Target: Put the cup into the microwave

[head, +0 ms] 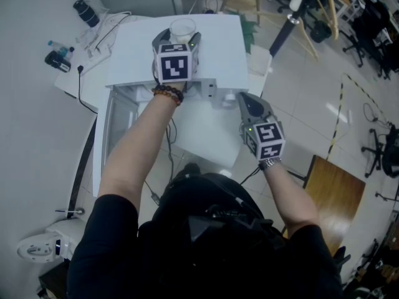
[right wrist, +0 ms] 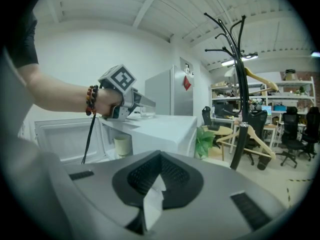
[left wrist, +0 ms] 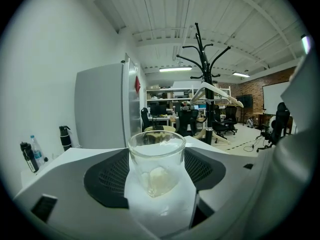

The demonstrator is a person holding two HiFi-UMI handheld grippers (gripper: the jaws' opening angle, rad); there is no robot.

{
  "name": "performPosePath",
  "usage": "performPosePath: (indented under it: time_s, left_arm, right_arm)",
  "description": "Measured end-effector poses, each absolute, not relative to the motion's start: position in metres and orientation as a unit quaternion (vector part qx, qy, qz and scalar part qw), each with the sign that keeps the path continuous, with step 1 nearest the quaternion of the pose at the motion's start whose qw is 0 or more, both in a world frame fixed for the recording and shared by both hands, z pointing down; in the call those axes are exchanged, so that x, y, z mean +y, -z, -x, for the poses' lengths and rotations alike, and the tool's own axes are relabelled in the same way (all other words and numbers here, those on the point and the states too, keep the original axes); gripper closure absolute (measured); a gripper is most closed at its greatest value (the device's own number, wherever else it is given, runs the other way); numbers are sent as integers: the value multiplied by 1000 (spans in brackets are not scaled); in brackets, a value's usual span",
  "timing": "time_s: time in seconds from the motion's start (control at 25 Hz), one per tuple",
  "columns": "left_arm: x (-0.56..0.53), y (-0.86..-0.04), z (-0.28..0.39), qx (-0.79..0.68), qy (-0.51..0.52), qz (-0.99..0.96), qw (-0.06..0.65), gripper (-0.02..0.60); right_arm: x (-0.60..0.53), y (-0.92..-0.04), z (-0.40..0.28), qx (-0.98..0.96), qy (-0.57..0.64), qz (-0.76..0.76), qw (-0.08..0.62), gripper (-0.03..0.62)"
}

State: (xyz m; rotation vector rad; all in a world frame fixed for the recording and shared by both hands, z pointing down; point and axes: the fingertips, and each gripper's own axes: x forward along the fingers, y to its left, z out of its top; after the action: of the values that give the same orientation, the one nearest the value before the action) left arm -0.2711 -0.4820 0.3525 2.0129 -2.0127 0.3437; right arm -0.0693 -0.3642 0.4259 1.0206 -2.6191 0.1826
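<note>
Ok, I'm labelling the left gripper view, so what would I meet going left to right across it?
Small dark bottle, black flask, tall grey refrigerator, clear glass cup, black coat stand, white wall board.

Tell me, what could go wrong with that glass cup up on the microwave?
1. The glass cup sits between the left gripper's jaws, but I can't tell whether they press it yet. Lifted loosely, it might slip and drop off the microwave's top.
2. Coming down to the opening, it could bump the open door.
</note>
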Motion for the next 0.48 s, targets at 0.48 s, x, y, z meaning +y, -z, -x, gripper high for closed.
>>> performPosePath:
  time_s: [0.48]
  left_arm:
    - [-472, -348, 272, -699, -116, -693, 134, 252]
  right_arm:
    - [-355, -425, 66, -917, -63, -359, 161, 592]
